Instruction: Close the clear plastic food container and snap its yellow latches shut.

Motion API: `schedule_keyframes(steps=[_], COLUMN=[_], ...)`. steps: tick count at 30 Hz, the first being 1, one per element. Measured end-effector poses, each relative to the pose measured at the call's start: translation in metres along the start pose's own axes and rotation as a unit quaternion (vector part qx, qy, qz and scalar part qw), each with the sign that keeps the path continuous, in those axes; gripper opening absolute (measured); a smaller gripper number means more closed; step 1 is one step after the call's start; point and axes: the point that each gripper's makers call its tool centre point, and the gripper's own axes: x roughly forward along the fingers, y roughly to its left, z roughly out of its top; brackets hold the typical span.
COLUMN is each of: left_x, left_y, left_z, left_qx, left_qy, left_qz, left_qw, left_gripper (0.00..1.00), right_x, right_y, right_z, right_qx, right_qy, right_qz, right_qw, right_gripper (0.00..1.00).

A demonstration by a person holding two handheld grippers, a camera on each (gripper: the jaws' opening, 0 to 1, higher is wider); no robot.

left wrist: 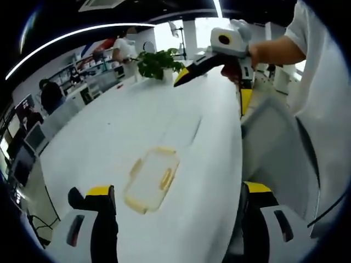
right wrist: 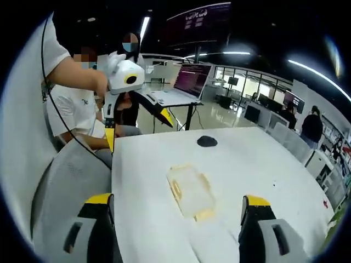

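1. The container [left wrist: 152, 179] lies flat on the white table [left wrist: 109, 137], clear, with yellow latches [left wrist: 166, 178] around its rim. In the right gripper view the container [right wrist: 190, 192] sits between my two jaws, well ahead of them. I cannot tell whether the lid is fully seated; it looks down on the box, and the latches seem splayed outward, so I judge them not snapped.

2. My left gripper [left wrist: 175, 219] hovers near the container, jaws spread wide with nothing between them; the container is just ahead, nearer the left jaw.

3. My right gripper [right wrist: 175, 219] is also wide and empty, above the table on the container's other side. In the left gripper view it [left wrist: 214, 68] hangs high beyond the container, well apart from it. In the right gripper view the left gripper [right wrist: 134, 107] likewise stands off past the container's far end.

4. To do the step well, I think I should press the lid down flat with one gripper first, then push each latch inward against the box wall with a jaw tip, bracing the opposite side so the light box does not slide.

5. Further out from the container: a dark round thing [right wrist: 207, 141] on the table beyond it, and a potted plant [left wrist: 158, 63] at the table's far end.
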Motion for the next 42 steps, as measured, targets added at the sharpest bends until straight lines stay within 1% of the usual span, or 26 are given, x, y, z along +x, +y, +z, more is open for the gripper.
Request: schedule_keyframes(steps=[2, 3, 5, 7, 12, 15, 17, 19, 20, 21, 24, 27, 28, 30, 32, 34, 37, 39, 42], left_x=[0.002, 0.002, 0.004, 0.007, 0.013, 0.017, 0.018, 0.02, 0.021, 0.022, 0.024, 0.025, 0.026, 0.028, 0.03, 0.031, 0.034, 0.036, 0.04], left_y=[0.002, 0.003, 0.007, 0.012, 0.017, 0.02, 0.021, 0.025, 0.028, 0.03, 0.038, 0.042, 0.042, 0.048, 0.049, 0.05, 0.054, 0.056, 0.06], left_z=[0.0, 0.001, 0.001, -0.001, -0.009, -0.015, -0.013, -0.013, -0.013, -0.014, -0.014, -0.016, -0.018, -0.022, -0.023, -0.023, -0.027, -0.031, -0.039], left_qx=[0.0, -0.002, -0.004, 0.005, 0.017, 0.043, 0.039, 0.044, 0.045, 0.046, 0.048, 0.055, 0.057, 0.075, 0.071, 0.076, 0.075, 0.079, 0.086], left_qy=[0.003, -0.001, -0.004, -0.001, 0.018, 0.033, 0.028, 0.028, 0.03, 0.032, 0.036, 0.046, 0.053, 0.059, 0.058, 0.055, 0.06, 0.064, 0.077], left_qz=[-0.008, -0.013, -0.014, -0.015, -0.026, -0.035, -0.043, -0.046, -0.048, -0.05, -0.053, -0.058, -0.061, -0.057, -0.063, -0.065, -0.066, -0.069, -0.074], left_qw=[1.0, 0.9999, 0.9999, 0.9999, 0.9994, 0.9979, 0.9979, 0.9976, 0.9974, 0.9972, 0.9968, 0.9957, 0.9951, 0.9938, 0.9938, 0.9934, 0.9932, 0.9924, 0.9906], left_gripper=[0.94, 0.95, 0.95, 0.94, 0.94, 0.93, 0.93, 0.93, 0.92, 0.92, 0.9, 0.89, 0.89, 0.9, 0.87, 0.86, 0.86, 0.84, 0.83], right_x=[0.003, 0.005, 0.007, 0.009, 0.016, 0.02, 0.023, 0.025, 0.026, 0.028, 0.032, 0.035, 0.037, 0.038, 0.04, 0.043, 0.046, 0.05, 0.055], right_y=[-0.002, -0.003, -0.004, -0.007, -0.015, -0.018, -0.023, -0.026, -0.026, -0.027, -0.031, -0.033, -0.035, -0.039, -0.044, -0.048, -0.049, -0.048, -0.047], right_z=[0.0, -0.002, -0.003, -0.004, -0.01, -0.012, -0.014, -0.015, -0.015, -0.016, -0.02, -0.022, -0.025, -0.026, -0.027, -0.029, -0.03, -0.033, -0.038], right_qx=[-0.009, -0.012, -0.011, -0.015, -0.013, -0.015, -0.021, -0.016, -0.018, -0.028, -0.022, -0.033, -0.032, -0.036, -0.032, -0.028, -0.027, -0.032, -0.035], right_qy=[0.003, 0.008, 0.012, 0.014, 0.022, 0.022, 0.027, 0.028, 0.029, 0.032, 0.039, 0.046, 0.05, 0.053, 0.053, 0.054, 0.056, 0.062, 0.071], right_qz=[0.002, 0.002, 0.007, 0.007, 0.012, 0.018, 0.016, 0.02, 0.021, 0.022, 0.026, 0.026, 0.025, 0.022, 0.018, 0.016, 0.019, 0.023, 0.033], right_qw=[0.9999, 0.9999, 0.9998, 0.9998, 0.9996, 0.9995, 0.9993, 0.9993, 0.9992, 0.9988, 0.9987, 0.998, 0.9979, 0.9977, 0.9979, 0.998, 0.9979, 0.9973, 0.9963], right_gripper=[0.94, 0.95, 0.95, 0.94, 0.94, 0.92, 0.89, 0.89, 0.88, 0.87, 0.88, 0.87, 0.87, 0.83, 0.78, 0.78, 0.76, 0.76, 0.75])
